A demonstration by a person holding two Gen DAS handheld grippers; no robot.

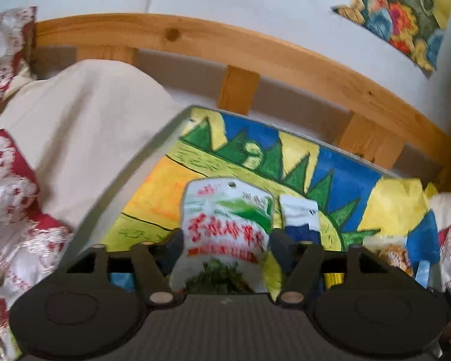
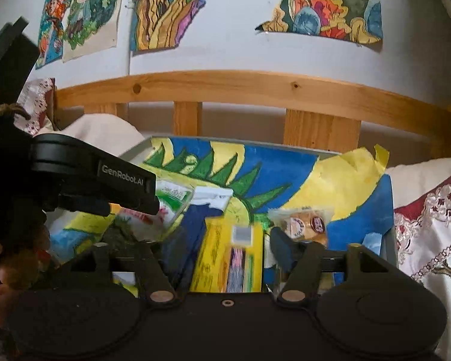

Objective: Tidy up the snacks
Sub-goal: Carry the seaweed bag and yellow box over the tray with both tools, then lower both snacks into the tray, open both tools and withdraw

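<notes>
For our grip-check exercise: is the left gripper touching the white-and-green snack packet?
Cannot tell: left wrist view shows the packet filling the jaws, edges blurred.

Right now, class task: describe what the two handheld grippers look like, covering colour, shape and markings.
Both are matte black. Each gripper, left and right, has two round discs on a ribbed body, silver pivot pins and dark padded fingers. In the right view, the left one's side reads "GenRobot.AI" in white.

Open painted tray floor (image 2: 330, 180) toward upper right of the right wrist frame. Blocked at lower centre by yellow packet (image 2: 228, 255), at left by left gripper (image 2: 126, 186) above white-green packet (image 2: 168, 201). Wooden headboard (image 2: 240, 87) behind; cushions (image 2: 430, 210) crowding right edge.
</notes>
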